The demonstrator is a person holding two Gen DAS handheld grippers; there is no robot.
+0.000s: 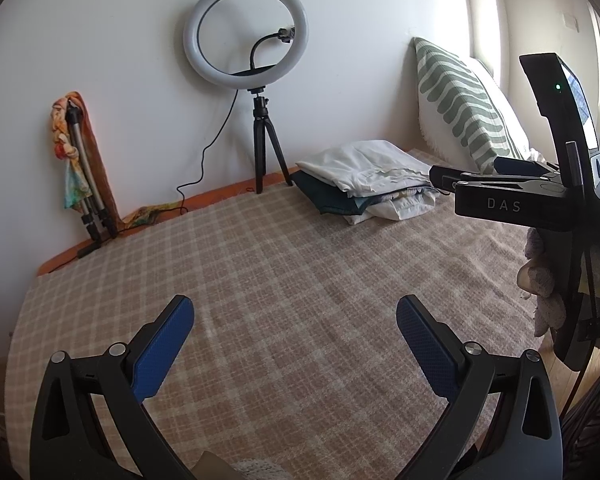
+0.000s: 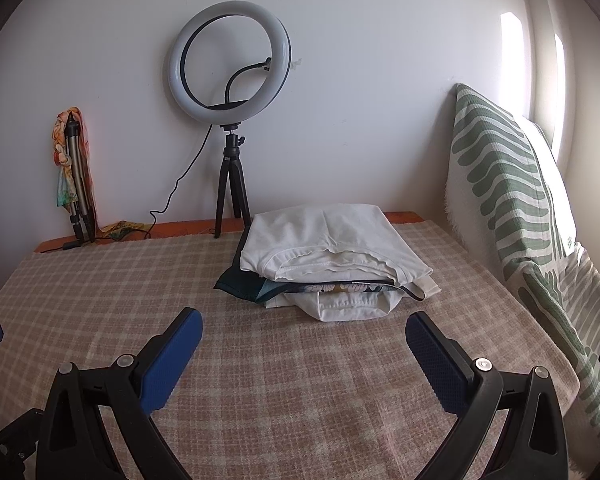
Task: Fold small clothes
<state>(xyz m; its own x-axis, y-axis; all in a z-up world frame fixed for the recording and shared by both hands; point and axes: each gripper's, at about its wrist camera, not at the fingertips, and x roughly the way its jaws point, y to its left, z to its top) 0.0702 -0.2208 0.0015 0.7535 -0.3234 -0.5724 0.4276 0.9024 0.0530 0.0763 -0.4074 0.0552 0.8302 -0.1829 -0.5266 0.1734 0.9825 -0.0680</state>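
- The stack of folded clothes [image 2: 332, 260] lay at the far side of the checked blanket [image 2: 100, 292], near the ring light [image 2: 230, 62].
- Left hand-held gripper [image 1: 296, 344] and right hand-held gripper [image 2: 304, 350] both gaped wide, empty.
- The fabric looked soft, light and floppy; best pinched at a hem or corner.

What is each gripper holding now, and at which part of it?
Nothing is held. The left gripper and the right gripper are both open above the checked blanket, with nothing between their blue pads. The stack of folded clothes lies untouched.
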